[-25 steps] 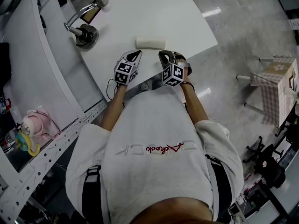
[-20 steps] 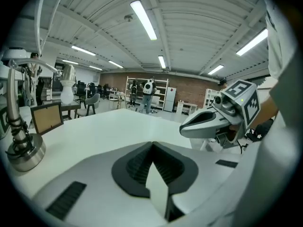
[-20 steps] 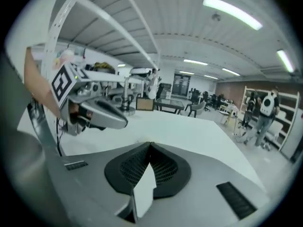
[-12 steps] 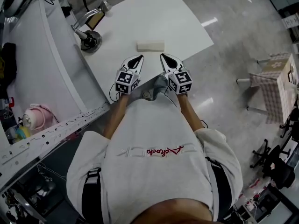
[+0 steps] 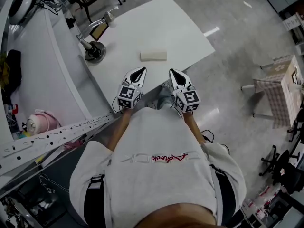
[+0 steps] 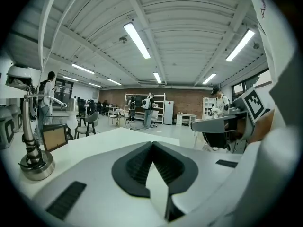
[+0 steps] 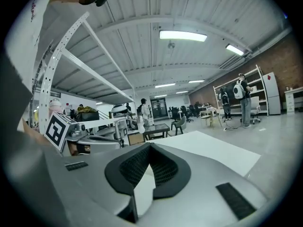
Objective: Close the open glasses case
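Observation:
A cream oblong glasses case lies flat on the white table, and from above its lid looks down. My left gripper and right gripper hover side by side over the table's near edge, just short of the case and not touching it. Each has its jaws together with nothing between them, as the left gripper view and the right gripper view show. Both point nearly level, so neither gripper view shows the case.
A desk lamp stands at the table's left corner, its base close to my left gripper. A curved white counter runs along the left. A checkered stool stands on the floor at right. People stand far off across the room.
Both grippers have lifted up off the table's near edge. The right one has rolled so its marker cube faces up. The case has not moved.

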Motion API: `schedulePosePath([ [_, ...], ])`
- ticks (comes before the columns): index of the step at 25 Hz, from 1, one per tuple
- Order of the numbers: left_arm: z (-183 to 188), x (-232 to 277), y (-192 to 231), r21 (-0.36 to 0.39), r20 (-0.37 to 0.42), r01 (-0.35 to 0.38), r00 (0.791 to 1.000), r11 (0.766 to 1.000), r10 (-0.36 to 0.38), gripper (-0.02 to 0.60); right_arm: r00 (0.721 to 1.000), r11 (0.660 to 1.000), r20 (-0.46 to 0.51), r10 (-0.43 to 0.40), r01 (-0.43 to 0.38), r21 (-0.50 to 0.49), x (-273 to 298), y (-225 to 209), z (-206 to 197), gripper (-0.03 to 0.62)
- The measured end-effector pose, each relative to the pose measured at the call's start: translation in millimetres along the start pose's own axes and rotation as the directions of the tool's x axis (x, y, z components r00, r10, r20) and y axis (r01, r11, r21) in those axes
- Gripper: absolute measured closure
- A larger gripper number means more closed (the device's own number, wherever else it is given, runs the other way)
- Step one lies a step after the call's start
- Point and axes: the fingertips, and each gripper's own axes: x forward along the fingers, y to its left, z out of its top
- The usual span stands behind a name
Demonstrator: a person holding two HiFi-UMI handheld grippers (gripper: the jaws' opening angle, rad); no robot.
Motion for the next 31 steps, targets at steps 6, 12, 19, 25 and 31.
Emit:
schedulePosePath([
  [6,3.7,-2.5,7.3,0.009,0.017,-0.017,1.0,1.0,0.017,0.552,0.999,0.999,-0.003,-0.035,0.035,-0.022,-0.1,-1.1,-0.3,0.579],
  [12,8.0,-3.5,13.4,0.011,0.032,-0.025,0.999,1.0,0.025,0.554,0.999,0.999,0.011,-0.039,0.039,-0.026,6.8,-0.4,4.9,0.579],
  [19,7.8,-3.2,18.6,0.003,0.034,-0.024,0.999,1.0,0.024,0.552,0.999,0.998,0.001,-0.054,0.054,-0.043,10.8,-1.2,3.9,0.579],
  [25,5.3,-1.1,17.8,-0.002,0.026,-0.017,1.0,1.0,0.017,0.552,0.998,0.998,-0.01,-0.057,0.057,-0.036,10.4,-1.3,0.3,0.579],
  [31,2.1,-0.3,15.5,-0.002,0.016,-0.011,1.0,1.0,0.011,0.552,0.998,0.997,-0.016,-0.065,0.065,-0.035,7.4,-4.0,-2.9,0.579],
])
